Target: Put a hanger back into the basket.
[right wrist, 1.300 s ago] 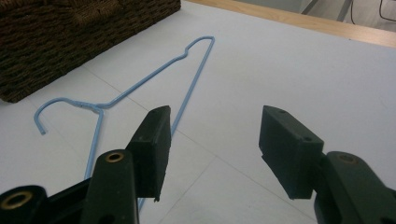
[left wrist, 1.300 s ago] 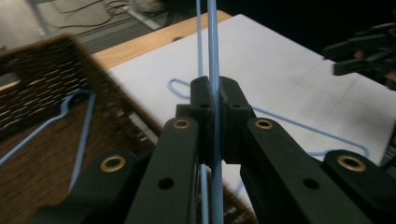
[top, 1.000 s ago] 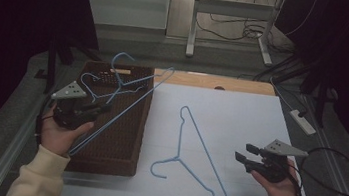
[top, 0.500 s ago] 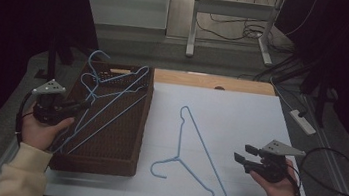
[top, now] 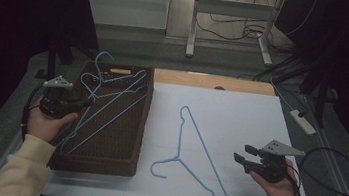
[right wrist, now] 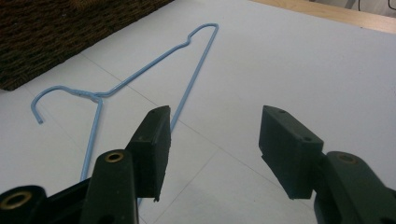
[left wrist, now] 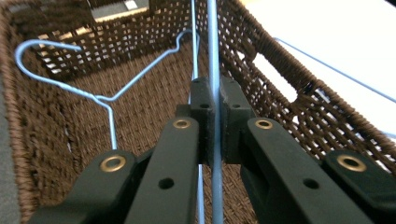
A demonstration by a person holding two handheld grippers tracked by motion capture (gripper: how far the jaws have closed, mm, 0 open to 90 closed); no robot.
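Observation:
My left gripper is shut on the thin wire of a blue hanger, held low inside a brown wicker basket at the table's left. Another blue hanger lies on the basket's floor, and a hook pokes up past the basket's back rim. A third blue wire hanger lies flat on the white sheet in the middle. To the right of it, my right gripper hovers open, nothing between its jaws, pointing toward that hanger.
The basket's woven walls close in around the left gripper. A strip of bare wood runs behind the sheet. A white power strip lies at the right edge, and a black cable loops from the right gripper.
My left gripper has carried its hanger leftward and down, from tilted over the basket's right rim to lying inside the basket. The right gripper has stayed put.

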